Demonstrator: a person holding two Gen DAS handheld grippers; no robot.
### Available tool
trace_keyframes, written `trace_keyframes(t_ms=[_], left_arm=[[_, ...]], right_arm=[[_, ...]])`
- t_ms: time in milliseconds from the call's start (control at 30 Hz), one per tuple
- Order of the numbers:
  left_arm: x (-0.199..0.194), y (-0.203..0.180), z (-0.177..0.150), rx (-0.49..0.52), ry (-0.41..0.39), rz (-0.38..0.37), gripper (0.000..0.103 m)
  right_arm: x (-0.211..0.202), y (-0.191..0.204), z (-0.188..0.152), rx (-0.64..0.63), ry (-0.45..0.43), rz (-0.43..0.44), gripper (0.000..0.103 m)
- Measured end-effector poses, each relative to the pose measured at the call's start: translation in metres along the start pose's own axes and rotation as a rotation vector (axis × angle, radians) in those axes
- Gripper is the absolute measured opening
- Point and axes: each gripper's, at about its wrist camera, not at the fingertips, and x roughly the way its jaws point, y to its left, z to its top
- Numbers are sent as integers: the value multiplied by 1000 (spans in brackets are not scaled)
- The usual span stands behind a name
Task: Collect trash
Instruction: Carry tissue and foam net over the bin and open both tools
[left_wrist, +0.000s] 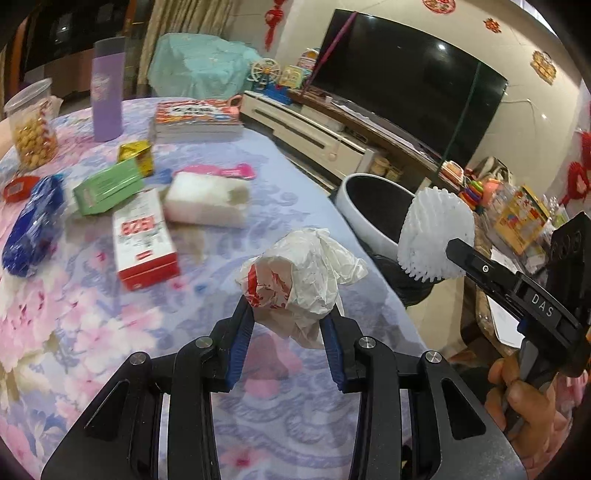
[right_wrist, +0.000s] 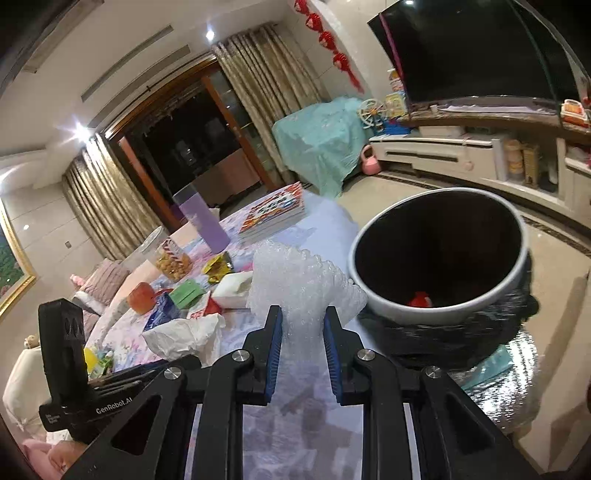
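Observation:
My left gripper is shut on a crumpled white plastic bag with red print, held just above the table's near right part. The bag also shows in the right wrist view. My right gripper is shut on a white foam fruit net; in the left wrist view the net hangs beside the table, over the bin. The white-rimmed trash bin with a black liner stands beside the table edge, with something red at its bottom. The bin also shows in the left wrist view.
On the floral tablecloth lie a red-and-white box, a white block, a green box, a blue bag, a gold packet, a purple bottle, books and a snack jar. A TV cabinet stands beyond.

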Motion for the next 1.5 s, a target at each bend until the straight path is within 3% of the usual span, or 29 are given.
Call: trace_keyframes(t_ms=[833, 1500], left_arm=[[38, -64, 35, 119, 19, -58, 35], [77, -104, 75, 202, 37, -70, 36]], right_arm=[[-20, -54, 16, 52, -43, -102, 23], [-9, -82, 45, 54, -23, -153, 26]])
